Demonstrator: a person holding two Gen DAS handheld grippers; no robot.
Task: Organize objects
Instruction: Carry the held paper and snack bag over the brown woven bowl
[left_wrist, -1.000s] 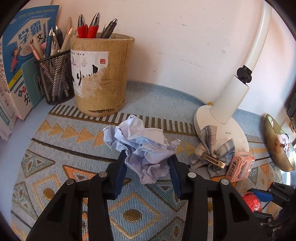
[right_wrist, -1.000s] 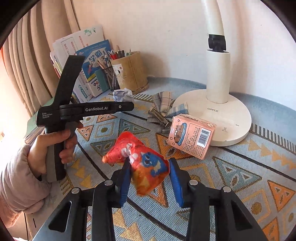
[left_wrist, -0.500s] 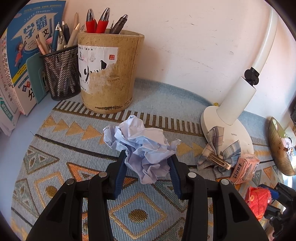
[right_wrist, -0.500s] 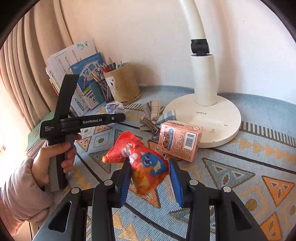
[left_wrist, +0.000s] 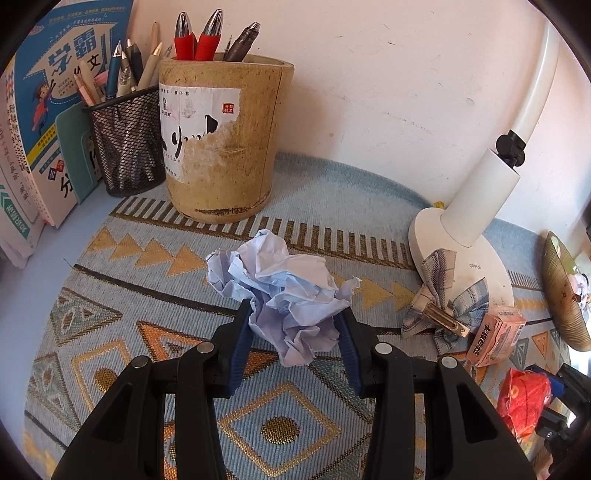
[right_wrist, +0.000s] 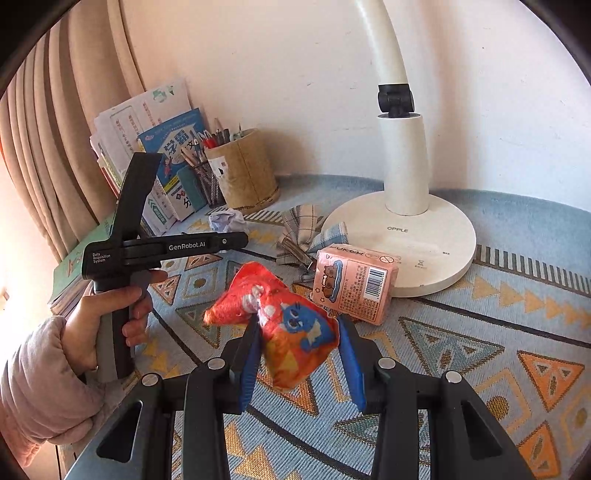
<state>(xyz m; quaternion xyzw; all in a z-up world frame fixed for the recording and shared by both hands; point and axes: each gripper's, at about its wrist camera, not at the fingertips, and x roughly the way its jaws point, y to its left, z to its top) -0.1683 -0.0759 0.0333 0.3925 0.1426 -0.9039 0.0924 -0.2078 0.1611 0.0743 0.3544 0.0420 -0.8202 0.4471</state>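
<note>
My left gripper (left_wrist: 293, 334) is shut on a crumpled ball of pale blue paper (left_wrist: 280, 291), held just above the patterned mat. My right gripper (right_wrist: 301, 350) is shut on a red-orange snack packet (right_wrist: 284, 325) with a blue cartoon figure, lifted off the mat. That packet (left_wrist: 524, 398) also shows at the lower right of the left wrist view. In the right wrist view the paper ball (right_wrist: 227, 220) sits at the tip of the left gripper, which a hand (right_wrist: 107, 317) holds by its handle. A pink carton (right_wrist: 354, 284) lies by the lamp base.
A white desk lamp (right_wrist: 402, 229) stands at the back right, with a plaid bow hair clip (left_wrist: 441, 314) against its base. A bamboo pen holder (left_wrist: 221, 144), a black mesh pen cup (left_wrist: 127, 144) and leaning books (left_wrist: 40, 122) line the wall. A brown round object (left_wrist: 565, 291) sits far right.
Both grippers have pulled back and risen slightly with their loads; the pen holder and lamp have shifted in view. The grips on paper and packet are unchanged.
</note>
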